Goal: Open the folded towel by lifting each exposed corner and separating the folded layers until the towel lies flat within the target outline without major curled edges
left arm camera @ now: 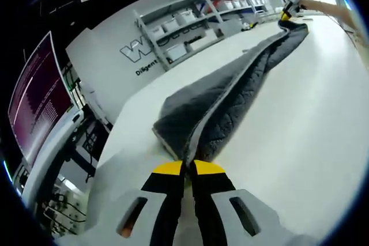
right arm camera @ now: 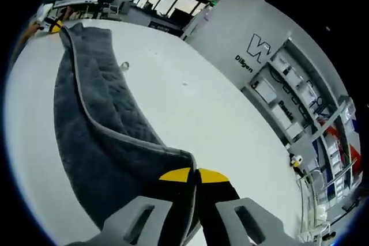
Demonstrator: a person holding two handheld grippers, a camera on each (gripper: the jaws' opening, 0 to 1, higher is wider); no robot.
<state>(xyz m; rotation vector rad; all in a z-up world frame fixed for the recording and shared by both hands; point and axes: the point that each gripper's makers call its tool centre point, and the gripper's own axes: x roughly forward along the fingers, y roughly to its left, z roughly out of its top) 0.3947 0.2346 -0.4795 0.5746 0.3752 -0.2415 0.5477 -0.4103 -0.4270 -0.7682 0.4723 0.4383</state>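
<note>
Right gripper (right arm camera: 193,172) pinching a grey towel (right arm camera: 92,125) corner.
Jaws closed on the hemmed edge; the towel stretches across the white table (right arm camera: 190,102) toward the other gripper (right arm camera: 51,24).

Dark grey quilted towel (left arm camera: 230,96) with pale trim, stretched long across the white surface (left arm camera: 300,119), layers doubled, both ends lifted, edges curled

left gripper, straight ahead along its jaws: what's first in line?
The towel. The left gripper is already shut on its near edge, so going on would push into the grey folds running away over the white table. The other gripper holds the far end, probably well beyond.
</note>
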